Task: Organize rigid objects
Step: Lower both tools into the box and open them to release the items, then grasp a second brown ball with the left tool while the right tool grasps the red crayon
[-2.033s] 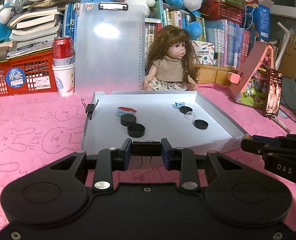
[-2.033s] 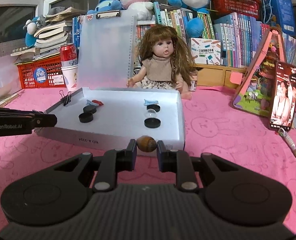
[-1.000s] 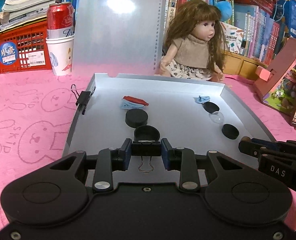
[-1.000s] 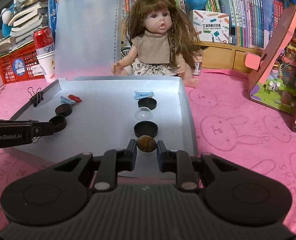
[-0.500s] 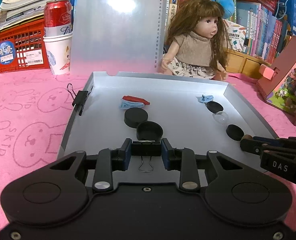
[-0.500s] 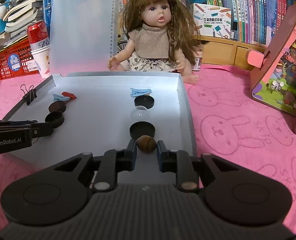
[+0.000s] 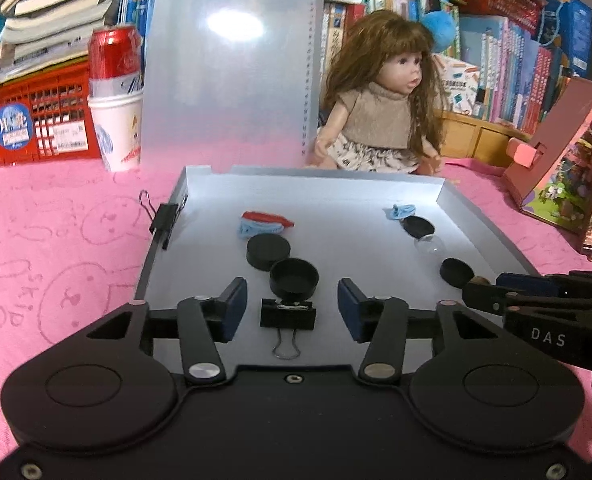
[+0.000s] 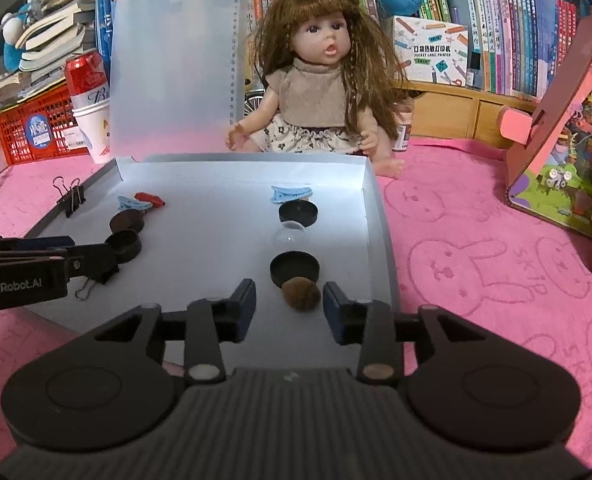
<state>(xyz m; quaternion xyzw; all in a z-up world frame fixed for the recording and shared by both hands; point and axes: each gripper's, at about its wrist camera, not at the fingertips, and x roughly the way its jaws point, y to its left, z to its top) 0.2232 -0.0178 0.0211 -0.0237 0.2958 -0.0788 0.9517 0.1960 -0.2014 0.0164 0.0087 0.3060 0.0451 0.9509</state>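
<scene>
A: What sits nearest the left tongs (image 7: 291, 312)?

B: A black binder clip (image 7: 288, 317) with its wire loop pointing toward the camera. It lies on the floor of the white tray (image 7: 492, 236), between the blue pads (image 7: 235, 308), which stand clear of it on both sides. The jaws have just been opening and nothing is gripped.

A: And the right tongs (image 8: 289, 307)?

B: The same story. They have just been opening, and a small brown nut-like ball (image 8: 301, 294) rests on the tray floor between the parted pads, touching neither. It sits right against a black round cap (image 8: 294, 267).

A: What lies further in?

B: On the right side a clear dome (image 8: 289, 237), another black cap (image 8: 298, 213) and a blue hair clip (image 8: 291, 193) run in a line toward the back wall. On the left, two black caps (image 7: 294, 277) sit touching, with a blue and a red clip (image 7: 264, 222) beyond them. A second binder clip (image 7: 165, 216) is clamped on the tray's left wall.

A: And the surroundings?

B: The tabletop wears a pink cloth (image 8: 476, 248) printed with rabbits. Behind the tray sits a long-haired doll (image 8: 316, 80) beside an upright translucent clipboard (image 7: 231, 64). A red can (image 7: 113, 58) stands in a paper cup, by a red crate (image 7: 23, 120); books and plush toys fill the shelves (image 8: 516, 32).
</scene>
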